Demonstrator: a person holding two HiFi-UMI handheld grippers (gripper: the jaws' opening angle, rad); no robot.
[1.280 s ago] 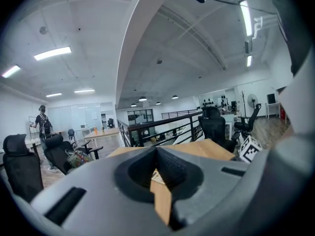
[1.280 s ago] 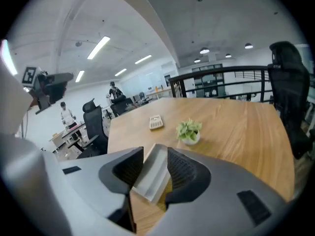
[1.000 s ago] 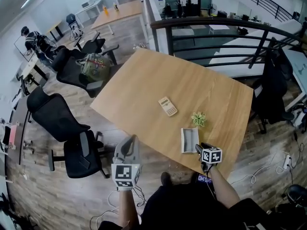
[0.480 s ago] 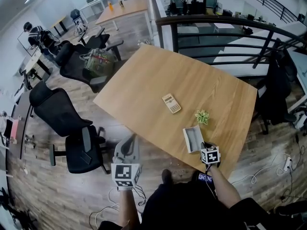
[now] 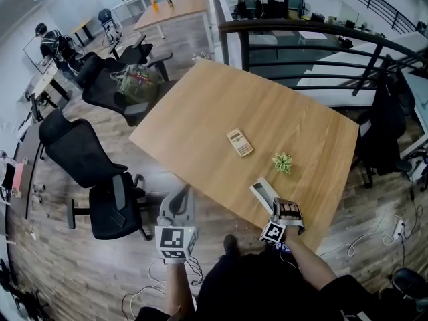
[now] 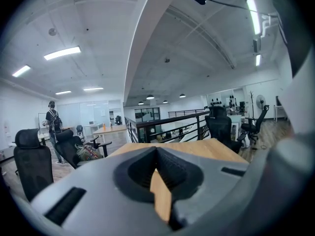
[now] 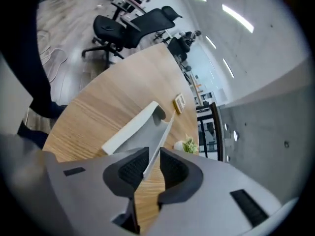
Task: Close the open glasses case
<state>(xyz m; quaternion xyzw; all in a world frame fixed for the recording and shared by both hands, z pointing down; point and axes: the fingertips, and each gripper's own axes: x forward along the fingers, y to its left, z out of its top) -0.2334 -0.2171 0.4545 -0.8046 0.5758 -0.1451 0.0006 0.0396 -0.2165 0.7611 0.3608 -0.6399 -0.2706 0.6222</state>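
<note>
The case [image 5: 263, 192] lies on the table [image 5: 221, 112] at the lower right of the head view, close to the near edge, with its near end at the tips of the right gripper [image 5: 274, 210]. In the right gripper view the case [image 7: 132, 127] runs up from the bottom centre toward the middle. The thin edge of its raised lid stands between the jaws of the right gripper [image 7: 154, 154]. Those jaws are opening, and a slit of wood shows between the lid and the right-hand pad.

The case is pale grey, long and rectangular, and it lies slanted on the wood. Its base is a shallow tray with a rounded notch at the far end, and the lid tilts up from one long side.

The left gripper [image 5: 182, 196] hangs off the table at the lower left of centre in the head view. In its own view the left gripper [image 6: 156, 151] has its tips pressed together with nothing between them.

There is one case, one calculator [image 5: 239, 143], one small plant [image 5: 282, 162] and two grippers.
</note>
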